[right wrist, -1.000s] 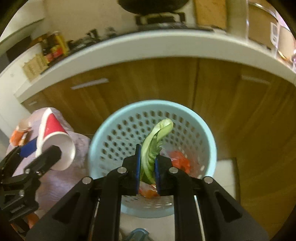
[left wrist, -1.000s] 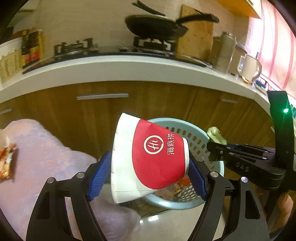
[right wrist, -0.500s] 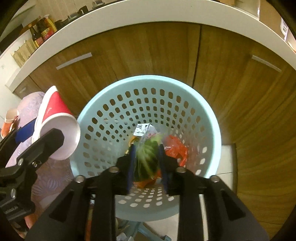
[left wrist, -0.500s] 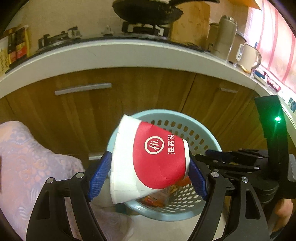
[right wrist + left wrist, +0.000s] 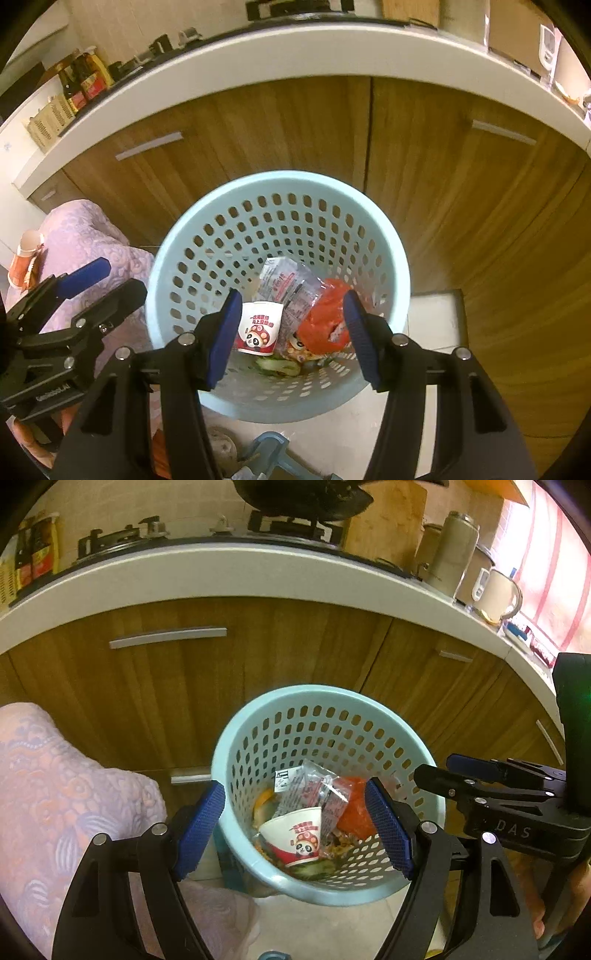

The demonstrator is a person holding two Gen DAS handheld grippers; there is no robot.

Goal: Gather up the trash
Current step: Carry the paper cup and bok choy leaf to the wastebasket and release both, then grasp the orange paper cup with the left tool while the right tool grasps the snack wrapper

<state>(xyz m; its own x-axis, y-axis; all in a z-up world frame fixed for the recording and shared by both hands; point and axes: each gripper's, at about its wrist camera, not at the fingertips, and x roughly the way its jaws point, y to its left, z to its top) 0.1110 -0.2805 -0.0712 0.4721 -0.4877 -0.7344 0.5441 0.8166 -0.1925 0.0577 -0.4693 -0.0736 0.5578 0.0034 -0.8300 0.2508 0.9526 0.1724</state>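
Both grippers hung over the trash basket, nearest things first. In the left wrist view the left gripper stood released at the bottom of the frame, its blue pads wide apart with nothing between them. In the right wrist view the right gripper was likewise released and empty – its jaws had just been opening, and no object remained between the pads.

Just beyond the pads, at frame centre, sat the pale blue perforated basket. Inside it lay a paper cup printed with a panda, a clear printed wrapper, an orange-red bag and a green vegetable scrap on the bottom.

At lower left, a lilac patterned cloth covered a surface; on it, at the far left edge of the right wrist view, lay an orange wrapper, well apart from the basket.

Behind the basket rose the wooden cabinet doors and, above them, the white table edge.

Judged progress – several pieces were already binned, both grippers were free, and at least the orange wrapper appeared left to collect.
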